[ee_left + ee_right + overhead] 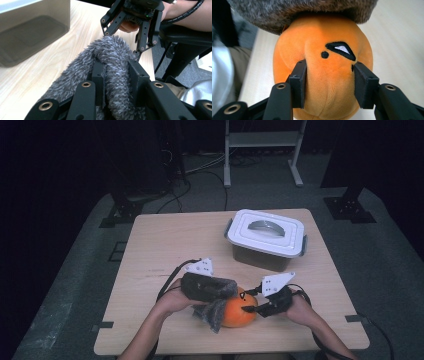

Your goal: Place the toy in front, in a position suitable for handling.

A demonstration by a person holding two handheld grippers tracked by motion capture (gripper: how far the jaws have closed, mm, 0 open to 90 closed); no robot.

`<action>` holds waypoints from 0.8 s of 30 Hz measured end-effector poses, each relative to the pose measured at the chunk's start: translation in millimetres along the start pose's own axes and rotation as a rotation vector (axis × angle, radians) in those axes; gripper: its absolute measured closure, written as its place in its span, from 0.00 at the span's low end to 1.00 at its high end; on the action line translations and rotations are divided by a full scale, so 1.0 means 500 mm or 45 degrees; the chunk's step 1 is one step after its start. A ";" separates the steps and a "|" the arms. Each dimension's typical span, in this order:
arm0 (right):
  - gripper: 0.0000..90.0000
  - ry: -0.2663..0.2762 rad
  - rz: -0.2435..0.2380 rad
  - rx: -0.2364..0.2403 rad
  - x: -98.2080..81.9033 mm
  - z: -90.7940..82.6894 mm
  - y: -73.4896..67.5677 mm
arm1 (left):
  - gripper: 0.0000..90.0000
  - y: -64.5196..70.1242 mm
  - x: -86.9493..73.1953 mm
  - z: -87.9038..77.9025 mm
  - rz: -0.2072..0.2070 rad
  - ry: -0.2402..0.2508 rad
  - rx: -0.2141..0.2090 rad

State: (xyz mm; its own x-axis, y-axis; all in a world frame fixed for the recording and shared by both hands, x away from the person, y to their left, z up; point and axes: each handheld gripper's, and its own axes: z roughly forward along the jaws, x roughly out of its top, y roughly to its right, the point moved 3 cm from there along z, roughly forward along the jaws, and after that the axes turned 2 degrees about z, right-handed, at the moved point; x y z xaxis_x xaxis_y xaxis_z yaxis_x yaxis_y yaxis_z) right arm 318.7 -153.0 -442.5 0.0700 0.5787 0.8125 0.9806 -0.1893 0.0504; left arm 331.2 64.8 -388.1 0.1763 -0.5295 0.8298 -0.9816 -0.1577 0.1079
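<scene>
An orange plush toy (239, 312) with a black-and-white eye patch (340, 48) lies near the table's front edge. My right gripper (247, 302) comes at it from the right, and its pads (298, 77) press into the toy's sides (329, 75). A grey furry piece (216, 315) drapes over the toy's left and top. It sits pinched between the jaws of my left gripper (116, 72), which reaches in from the left (227, 290). In the left gripper view the right gripper (122, 43) stands just beyond the fur (110, 50). The fur (299, 12) overhangs the toy in the right gripper view.
A translucent storage box with a white handled lid (265, 237) stands at the back right of the wooden table (165, 240); its wall (32, 27) is close on the left in the left gripper view. Beyond the table are dark floor, cables and a white rack (262, 150).
</scene>
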 end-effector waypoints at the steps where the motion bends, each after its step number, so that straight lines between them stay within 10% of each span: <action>1: 0.56 -0.002 -0.030 -0.021 0.003 -0.004 0.001 | 0.77 0.000 0.000 0.001 -0.003 0.000 0.000; 10: 0.56 0.013 -0.019 0.010 -0.018 -0.008 0.007 | 0.78 0.003 -0.040 0.043 -0.026 -0.054 -0.040; 24: 0.56 0.031 0.007 0.039 -0.036 -0.026 0.013 | 0.78 -0.013 -0.126 -0.084 -0.129 -0.025 0.094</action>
State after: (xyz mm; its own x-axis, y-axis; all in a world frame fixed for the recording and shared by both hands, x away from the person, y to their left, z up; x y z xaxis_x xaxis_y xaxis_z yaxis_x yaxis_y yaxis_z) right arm 321.6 -175.0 -448.9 0.0711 0.5582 0.8267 0.9854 -0.1676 0.0284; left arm 323.5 134.5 -418.2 0.2761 -0.5236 0.8060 -0.9507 -0.2718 0.1491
